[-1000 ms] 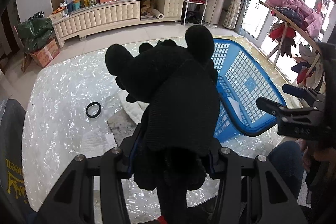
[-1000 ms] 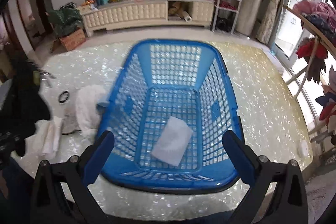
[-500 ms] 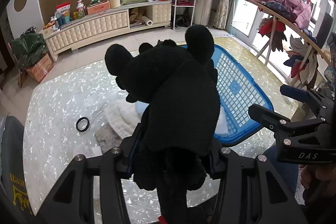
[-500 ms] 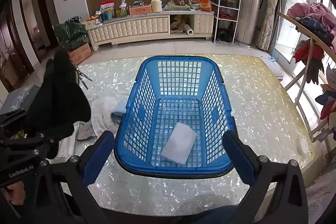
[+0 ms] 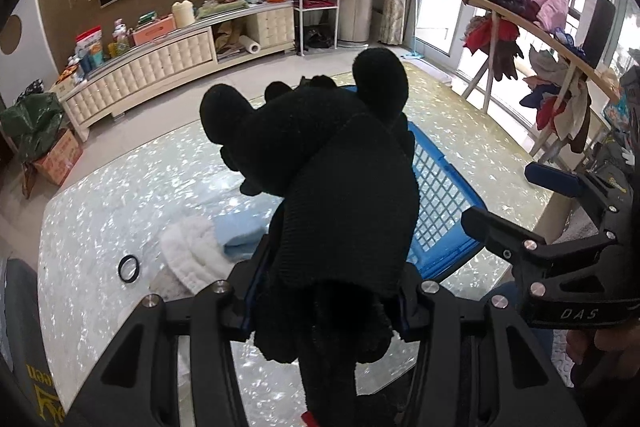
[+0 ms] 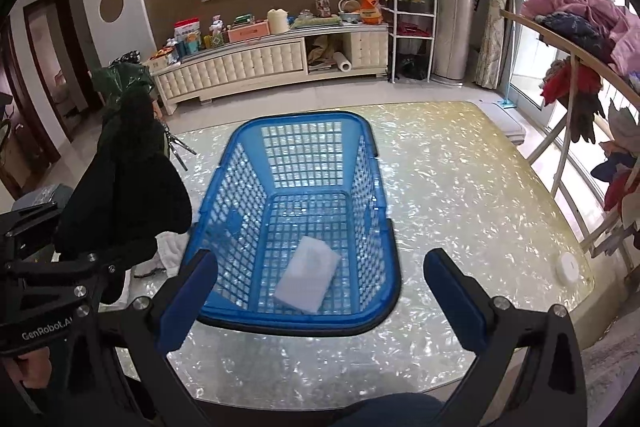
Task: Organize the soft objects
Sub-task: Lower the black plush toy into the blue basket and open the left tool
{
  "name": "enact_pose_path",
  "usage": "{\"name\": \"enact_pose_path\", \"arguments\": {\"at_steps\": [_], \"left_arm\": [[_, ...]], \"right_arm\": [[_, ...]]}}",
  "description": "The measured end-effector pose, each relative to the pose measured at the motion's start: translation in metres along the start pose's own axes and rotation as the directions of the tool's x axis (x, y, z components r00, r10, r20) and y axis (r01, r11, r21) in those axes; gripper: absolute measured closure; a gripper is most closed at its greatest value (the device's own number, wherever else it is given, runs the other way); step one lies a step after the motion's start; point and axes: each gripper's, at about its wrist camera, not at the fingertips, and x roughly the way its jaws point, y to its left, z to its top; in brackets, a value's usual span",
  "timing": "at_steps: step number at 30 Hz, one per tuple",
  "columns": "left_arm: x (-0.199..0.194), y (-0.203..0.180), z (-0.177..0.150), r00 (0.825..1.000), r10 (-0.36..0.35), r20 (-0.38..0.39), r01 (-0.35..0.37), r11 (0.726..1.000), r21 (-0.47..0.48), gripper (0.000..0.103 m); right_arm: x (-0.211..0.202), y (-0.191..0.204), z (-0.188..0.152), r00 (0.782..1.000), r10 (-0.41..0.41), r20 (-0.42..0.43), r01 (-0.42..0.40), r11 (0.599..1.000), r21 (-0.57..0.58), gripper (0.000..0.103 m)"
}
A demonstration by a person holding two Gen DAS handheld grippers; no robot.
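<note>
Tabletop (image 6: 460,187) glitters as our left gripper (image 5: 324,301) clamps the black plush (image 5: 320,163), right gripper (image 6: 320,291) spread empty; released early, it could miss the basket (image 6: 384,211) at two o'clock.

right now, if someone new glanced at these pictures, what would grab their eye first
The black plush toy with round ears fills the left wrist view, clamped in the left gripper above the shimmering pearl-patterned table. Next comes the bright blue plastic lattice basket in the middle of that table, with a white folded cloth on its floor, and the right gripper open in front of it.
</note>
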Motion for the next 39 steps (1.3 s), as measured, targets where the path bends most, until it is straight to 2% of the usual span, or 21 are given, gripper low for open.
{"name": "enact_pose_path", "arguments": {"at_steps": [14, 26, 35, 39], "left_arm": [[0.046, -0.029, 0.020, 0.997, -0.031, -0.064, 0.034, 0.998, 0.047, 0.056], [0.090, -0.035, 0.032, 0.989, -0.051, -0.136, 0.062, 0.995, 0.073, 0.056], [0.122, -0.044, 0.028, 0.975, -0.038, -0.217, 0.059, 0.994, 0.094, 0.055], [0.124, -0.049, 0.028, 0.975, -0.018, -0.220, 0.045, 0.992, 0.120, 0.053]], "right_arm": [[0.018, -0.024, -0.004, 0.999, -0.014, -0.032, 0.015, 0.999, 0.045, 0.000], [0.035, -0.042, -0.007, 0.997, -0.034, -0.074, 0.041, 0.995, 0.087, 0.000], [0.043, -0.039, -0.010, 0.994, -0.040, -0.106, 0.050, 0.994, 0.092, 0.000], [0.045, -0.039, -0.008, 0.993, -0.039, -0.115, 0.050, 0.994, 0.096, 0.000]]}}
